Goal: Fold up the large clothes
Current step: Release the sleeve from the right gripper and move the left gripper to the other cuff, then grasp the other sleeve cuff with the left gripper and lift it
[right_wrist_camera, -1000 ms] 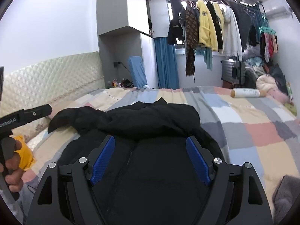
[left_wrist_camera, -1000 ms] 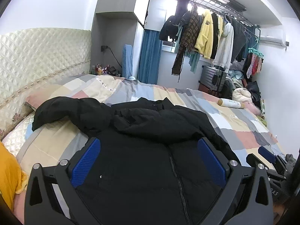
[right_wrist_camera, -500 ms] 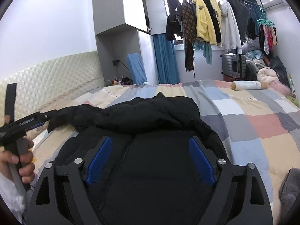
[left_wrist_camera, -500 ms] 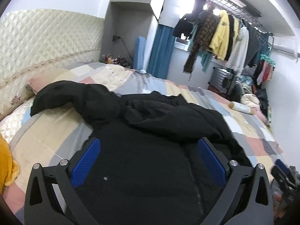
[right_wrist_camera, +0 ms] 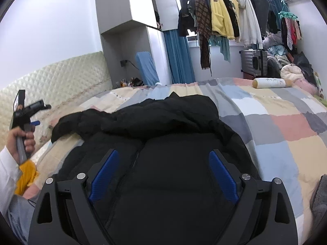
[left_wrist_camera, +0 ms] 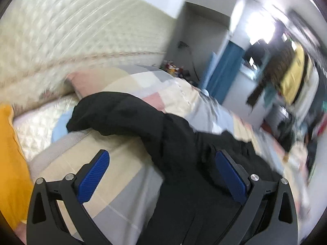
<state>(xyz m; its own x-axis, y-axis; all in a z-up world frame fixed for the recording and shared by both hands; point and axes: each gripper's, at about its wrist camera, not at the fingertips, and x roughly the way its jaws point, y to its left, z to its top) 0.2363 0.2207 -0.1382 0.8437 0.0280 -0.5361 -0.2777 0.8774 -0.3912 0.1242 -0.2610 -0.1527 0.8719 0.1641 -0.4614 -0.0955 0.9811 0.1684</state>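
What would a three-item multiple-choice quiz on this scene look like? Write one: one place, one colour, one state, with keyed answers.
1. Where does the coat lie?
A. on the bed
B. on the rail
C. on the suitcase

2. What colour are the gripper pads?
A. red
B. blue
C. green

3. How is the right gripper?
A. shut on the coat
B. shut on a pillow
C. open, holding nothing

Answers: 1 A, the coat is spread over the patchwork bed. 2 B, both pads show blue ribbed faces. 3 C, its fingers stand wide apart above the coat with nothing between them.
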